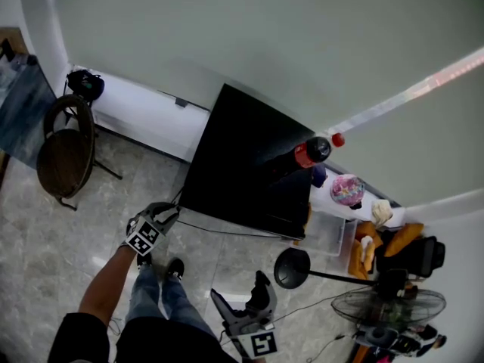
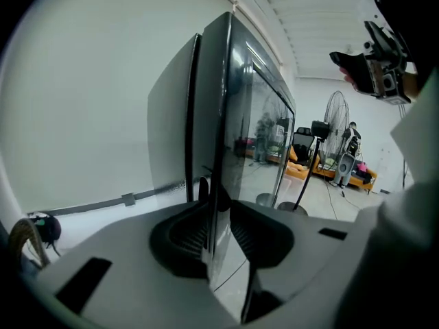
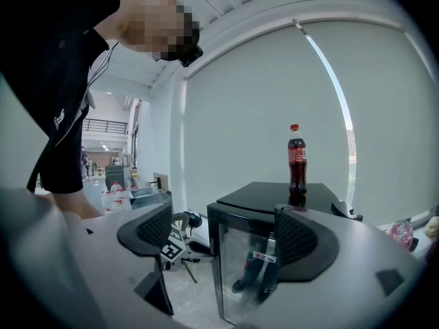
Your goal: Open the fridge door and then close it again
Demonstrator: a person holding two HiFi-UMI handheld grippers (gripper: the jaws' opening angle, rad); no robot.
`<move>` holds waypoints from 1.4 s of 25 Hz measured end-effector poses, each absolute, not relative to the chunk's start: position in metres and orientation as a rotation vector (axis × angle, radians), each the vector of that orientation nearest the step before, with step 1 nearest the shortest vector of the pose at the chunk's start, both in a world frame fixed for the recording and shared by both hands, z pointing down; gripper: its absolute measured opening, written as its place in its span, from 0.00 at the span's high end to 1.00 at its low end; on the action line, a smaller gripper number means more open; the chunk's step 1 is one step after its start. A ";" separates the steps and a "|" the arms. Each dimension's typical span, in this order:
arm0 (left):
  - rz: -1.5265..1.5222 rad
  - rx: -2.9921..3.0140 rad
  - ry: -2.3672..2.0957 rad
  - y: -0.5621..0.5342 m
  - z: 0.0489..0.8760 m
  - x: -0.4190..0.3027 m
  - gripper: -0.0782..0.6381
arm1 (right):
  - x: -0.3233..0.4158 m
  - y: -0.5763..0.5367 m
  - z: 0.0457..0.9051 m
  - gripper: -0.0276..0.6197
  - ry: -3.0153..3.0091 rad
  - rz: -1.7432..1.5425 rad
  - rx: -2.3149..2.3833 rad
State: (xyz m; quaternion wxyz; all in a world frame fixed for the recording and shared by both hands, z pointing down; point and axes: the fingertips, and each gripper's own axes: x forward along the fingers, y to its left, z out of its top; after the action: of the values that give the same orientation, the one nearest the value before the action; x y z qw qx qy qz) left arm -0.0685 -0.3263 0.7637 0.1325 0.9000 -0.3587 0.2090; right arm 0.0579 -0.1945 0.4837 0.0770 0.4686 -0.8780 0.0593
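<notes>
The left gripper pinched the edge of the fridge door; the right gripper hung open. Opening and closing both seemed left to do.

Grey tiled floor, pale wall, round chair

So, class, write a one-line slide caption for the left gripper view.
Left tool clamped on the front edge of the glass fridge door, pedestal fan in the background.
</notes>
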 end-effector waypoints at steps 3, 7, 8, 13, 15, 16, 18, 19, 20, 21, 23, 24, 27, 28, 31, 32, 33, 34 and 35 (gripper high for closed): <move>0.634 2.609 -1.045 -0.325 0.764 -0.069 0.76 | 0.055 -0.194 0.483 0.25 -2.642 0.181 1.392; 0.668 2.625 -1.018 -0.313 0.773 -0.067 0.77 | 0.056 -0.195 0.485 0.25 -2.651 0.184 1.384; 0.665 2.633 -1.007 -0.304 0.772 -0.067 0.77 | 0.057 -0.195 0.486 0.25 -2.649 0.188 1.382; 0.638 2.633 -0.999 -0.246 0.769 -0.060 0.79 | 0.061 -0.197 0.485 0.25 -2.649 0.167 1.382; 0.626 2.614 -1.015 -0.229 0.770 -0.057 0.79 | 0.063 -0.196 0.485 0.25 -2.646 0.156 1.380; 0.623 2.603 -1.024 -0.223 0.769 -0.056 0.79 | 0.065 -0.195 0.486 0.25 -2.640 0.155 1.378; 0.627 2.579 -1.040 -0.213 0.767 -0.054 0.80 | 0.067 -0.194 0.491 0.25 -2.625 0.148 1.364; 0.630 2.570 -1.046 -0.210 0.766 -0.053 0.80 | 0.067 -0.195 0.495 0.25 -2.613 0.139 1.350; 0.633 2.563 -1.051 -0.207 0.766 -0.052 0.80 | 0.067 -0.196 0.501 0.25 -2.596 0.126 1.327; 0.633 2.558 -1.054 -0.204 0.767 -0.050 0.80 | 0.066 -0.198 0.506 0.25 -2.579 0.106 1.296; 0.630 2.551 -1.052 -0.198 0.772 -0.046 0.80 | 0.061 -0.203 0.515 0.25 -2.551 0.041 1.214; 0.631 2.547 -1.050 -0.195 0.773 -0.045 0.80 | 0.058 -0.206 0.518 0.25 -2.539 0.007 1.169; 0.655 2.533 -1.045 -0.187 0.773 -0.042 0.80 | 0.048 -0.213 0.530 0.25 -2.490 -0.057 1.044; 0.665 2.531 -1.043 -0.184 0.773 -0.041 0.80 | 0.045 -0.214 0.535 0.25 -2.473 -0.066 1.009; 0.688 2.533 -1.030 -0.178 0.773 -0.039 0.81 | 0.036 -0.216 0.547 0.34 -2.437 -0.100 0.938; 0.696 2.535 -1.024 -0.176 0.773 -0.037 0.81 | 0.034 -0.217 0.549 0.39 -2.428 -0.119 0.923; 0.703 2.538 -1.016 -0.174 0.773 -0.036 0.81 | 0.032 -0.218 0.552 0.41 -2.415 -0.134 0.909; 0.709 2.539 -1.008 -0.173 0.773 -0.035 0.81 | 0.030 -0.218 0.555 0.44 -2.400 -0.145 0.892; 0.713 2.541 -1.002 -0.170 0.773 -0.034 0.81 | 0.028 -0.217 0.560 0.46 -2.384 -0.151 0.871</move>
State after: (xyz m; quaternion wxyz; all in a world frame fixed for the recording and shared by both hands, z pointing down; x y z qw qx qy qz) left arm -0.0336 -0.1704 0.7725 0.1587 0.8887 -0.3503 0.2495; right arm 0.0282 -0.2175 0.5597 0.2949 0.3273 -0.8959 -0.0569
